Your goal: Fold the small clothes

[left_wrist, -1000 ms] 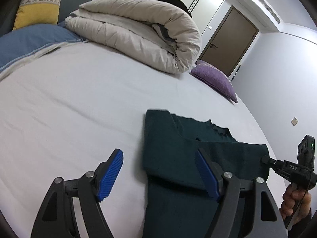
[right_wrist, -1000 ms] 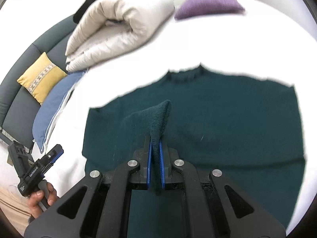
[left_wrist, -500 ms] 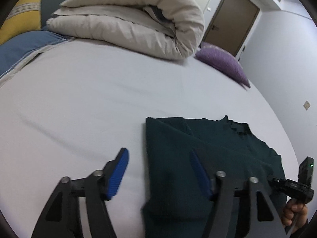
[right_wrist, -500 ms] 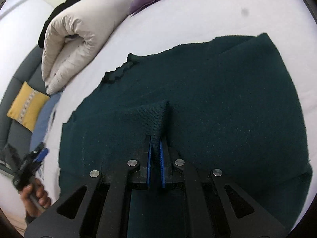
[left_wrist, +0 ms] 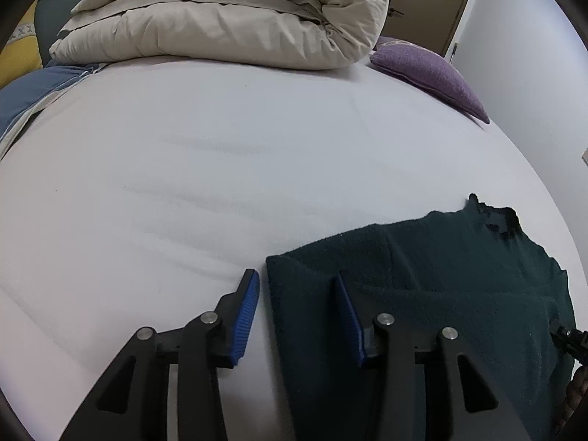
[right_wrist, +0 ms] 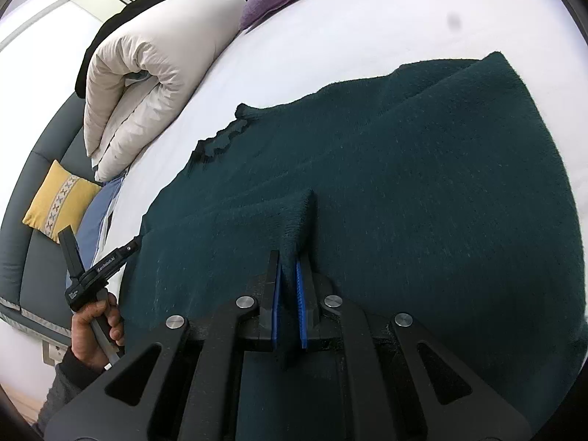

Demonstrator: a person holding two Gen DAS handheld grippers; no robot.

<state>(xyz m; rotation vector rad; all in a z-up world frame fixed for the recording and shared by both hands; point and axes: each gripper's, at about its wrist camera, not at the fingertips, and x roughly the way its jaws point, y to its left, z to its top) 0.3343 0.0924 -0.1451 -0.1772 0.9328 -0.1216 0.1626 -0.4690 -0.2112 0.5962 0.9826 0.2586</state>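
Note:
A dark green knitted sweater (right_wrist: pixel 422 183) lies flat on the white bed sheet (left_wrist: pixel 220 147), neckline toward the pillows. My right gripper (right_wrist: pixel 290 262) is shut on a raised fold of the sweater, low over its middle. My left gripper (left_wrist: pixel 297 294) hangs over the sweater's left edge (left_wrist: pixel 286 294). Its jaws are closing. The cloth's corner lies between the pads, with the left pad (left_wrist: pixel 244 312) still over bare sheet. In the right wrist view a hand (right_wrist: pixel 95 316) holds that left gripper's handle (right_wrist: pixel 99 268) beside the sweater.
A rolled beige duvet (left_wrist: pixel 239 18) lies across the head of the bed, with a purple cushion (left_wrist: pixel 430 70) to its right. A blue pillow (left_wrist: pixel 33 88) and a yellow cushion (right_wrist: pixel 58 198) sit at the left by the grey headboard. A brown door (left_wrist: pixel 430 0) stands behind.
My left gripper came down and closer to the sweater's left edge, and its jaws narrowed. My right gripper sank toward the sweater and rolled, still holding the fold.

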